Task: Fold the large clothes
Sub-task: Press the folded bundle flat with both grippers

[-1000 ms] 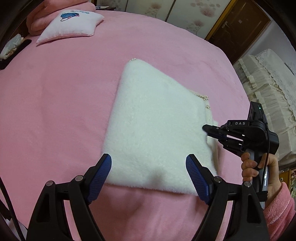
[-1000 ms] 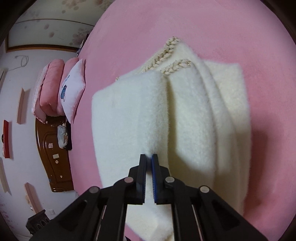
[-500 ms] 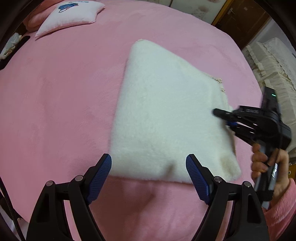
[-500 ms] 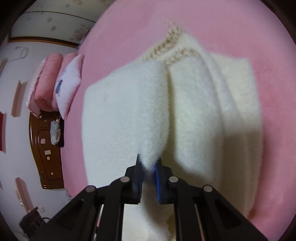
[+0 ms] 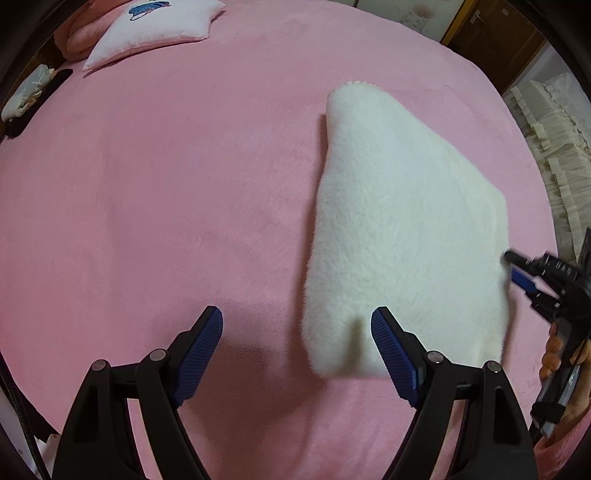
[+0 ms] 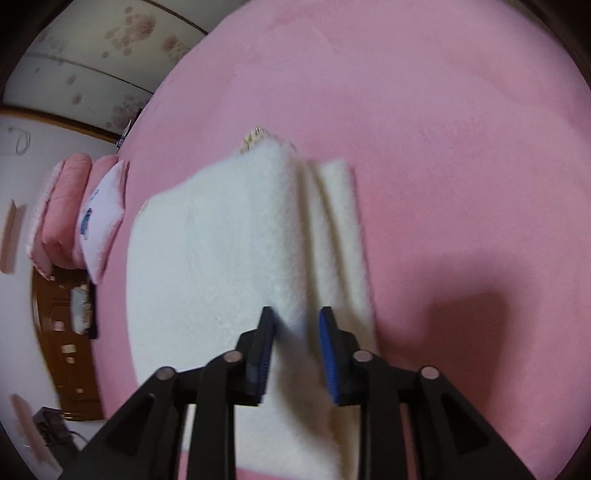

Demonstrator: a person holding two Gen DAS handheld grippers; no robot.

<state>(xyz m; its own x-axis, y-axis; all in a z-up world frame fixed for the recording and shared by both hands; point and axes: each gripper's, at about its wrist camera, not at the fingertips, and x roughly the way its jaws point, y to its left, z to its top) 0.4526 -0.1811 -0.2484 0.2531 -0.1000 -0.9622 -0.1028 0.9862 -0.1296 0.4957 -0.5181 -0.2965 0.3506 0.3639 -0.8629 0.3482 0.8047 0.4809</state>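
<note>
While the folded white garment (image 5: 402, 236) lies flat on the pink bed (image 5: 166, 192), right of the middle in the left wrist view, the left hand-held gripper (image 5: 297, 332) hangs over its near left corner with jaws wide and nothing between them; its right blue pad (image 5: 391, 350) is over the garment's near edge, its left pad over bare bed. At the right edge of that view the right hand-held gripper (image 5: 517, 269) reaches the garment's right side, a hand (image 5: 557, 350) on its grip and a pink sleeve (image 5: 565, 439) below. Letters on its black body are blurred and cannot be read with any certainty.

The right wrist view shows what the left does not: the garment's stacked layers (image 6: 332, 229) along the right side and a bit of beaded trim (image 6: 255, 138) at the far corner. The right hand-held gripper (image 6: 297, 321) has just been opening; its jaws stand partly apart with the top fold's edge (image 6: 291, 295) between them, and the pads do not seem to press it, though the picture is blurred.

Far left, a white pillow (image 5: 155, 33) with a blue print, its writing too small to read, leans on pink cushions (image 6: 55, 206). A wooden headboard (image 6: 66, 350) shows in the right view, a cream ruffled cover (image 5: 546, 147) in the left
</note>
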